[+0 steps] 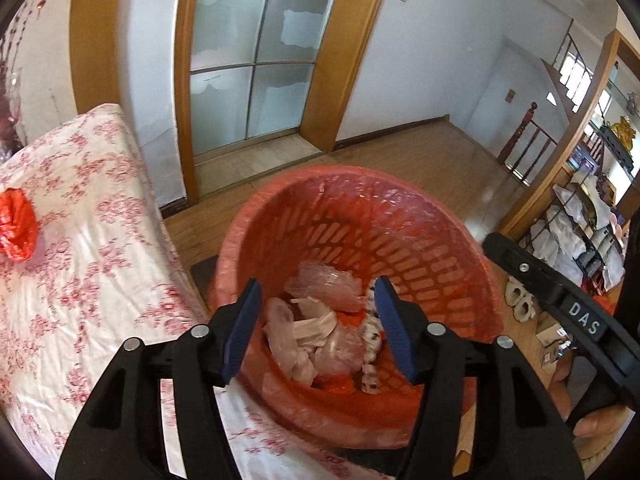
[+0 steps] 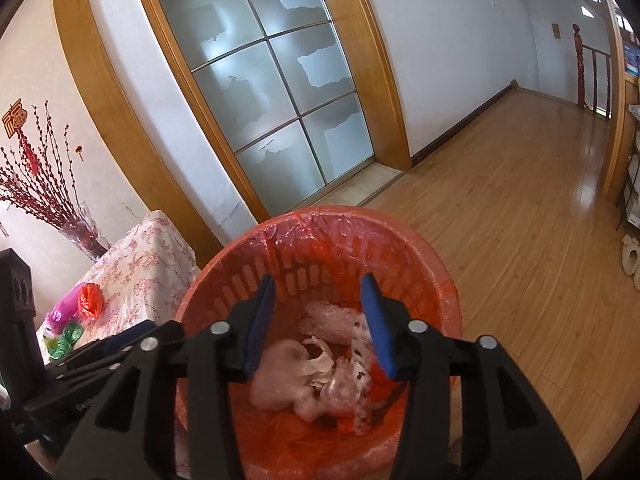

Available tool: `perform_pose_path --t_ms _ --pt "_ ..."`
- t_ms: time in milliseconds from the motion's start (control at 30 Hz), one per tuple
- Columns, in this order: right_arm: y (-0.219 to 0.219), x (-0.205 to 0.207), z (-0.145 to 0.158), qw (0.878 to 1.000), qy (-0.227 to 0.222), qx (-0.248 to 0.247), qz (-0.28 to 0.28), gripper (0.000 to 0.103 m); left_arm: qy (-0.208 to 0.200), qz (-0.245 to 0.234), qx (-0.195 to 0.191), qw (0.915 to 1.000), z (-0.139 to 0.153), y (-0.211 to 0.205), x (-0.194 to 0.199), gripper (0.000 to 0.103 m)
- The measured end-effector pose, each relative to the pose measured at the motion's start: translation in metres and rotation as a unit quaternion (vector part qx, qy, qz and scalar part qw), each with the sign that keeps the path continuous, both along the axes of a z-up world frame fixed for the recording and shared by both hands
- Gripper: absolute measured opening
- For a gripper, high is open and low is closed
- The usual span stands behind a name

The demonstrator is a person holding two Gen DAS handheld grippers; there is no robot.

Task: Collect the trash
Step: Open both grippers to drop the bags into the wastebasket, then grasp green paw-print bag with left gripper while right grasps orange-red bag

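Observation:
A red slotted trash basket (image 1: 440,264) lined with a red plastic bag stands on the wooden floor beside the table; it also shows in the right wrist view (image 2: 320,240). Inside lie clear plastic wrappers (image 1: 328,284), crumpled paper (image 1: 316,326) and a white spotted wrapper (image 1: 372,344). My left gripper (image 1: 316,328) is open and empty above the basket. My right gripper (image 2: 320,320) is open and empty above the basket; its wrappers (image 2: 288,380) show below. A crumpled red bag (image 1: 18,224) lies on the table, with pink and green bags (image 2: 64,320) beside it.
The table (image 1: 88,280) has a white cloth with red flowers and stands left of the basket. A vase of red branches (image 2: 80,232) stands at its far end. A glass sliding door (image 1: 248,60) is behind. Shelves (image 1: 580,220) and slippers (image 1: 520,300) are at right.

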State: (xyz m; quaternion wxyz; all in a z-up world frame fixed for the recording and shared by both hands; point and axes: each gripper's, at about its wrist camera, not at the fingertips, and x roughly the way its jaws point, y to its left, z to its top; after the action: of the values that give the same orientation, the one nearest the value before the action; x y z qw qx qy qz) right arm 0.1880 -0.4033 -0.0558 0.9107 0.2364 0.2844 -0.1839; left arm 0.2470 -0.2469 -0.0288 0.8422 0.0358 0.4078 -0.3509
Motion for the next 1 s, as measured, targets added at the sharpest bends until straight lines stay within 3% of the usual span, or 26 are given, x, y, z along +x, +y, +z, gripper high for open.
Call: perform_pose_path --t_ms 267,633,833,1000 --pt "0.016 -0.001 0.011 1.0 -0.004 -0.014 0.009 0.046 -0.007 0.029 0.001 0.9995 0.008 0.035 0.005 0.061" --pt "0.066 0.005 0.032 0.998 -0.009 -0.04 0.046 0.057 -0.034 0.105 0.002 0.9938 0.023 0.117 0.002 0.068" --pt "0.104 0.013 0.039 0.995 -0.006 -0.055 0.083 0.064 -0.059 0.159 0.014 0.9855 0.029 0.169 0.0 0.074" --pt "0.134 0.02 0.041 0.992 -0.001 -0.064 0.113 0.066 -0.069 0.217 0.028 0.9734 0.025 0.219 0.002 0.08"
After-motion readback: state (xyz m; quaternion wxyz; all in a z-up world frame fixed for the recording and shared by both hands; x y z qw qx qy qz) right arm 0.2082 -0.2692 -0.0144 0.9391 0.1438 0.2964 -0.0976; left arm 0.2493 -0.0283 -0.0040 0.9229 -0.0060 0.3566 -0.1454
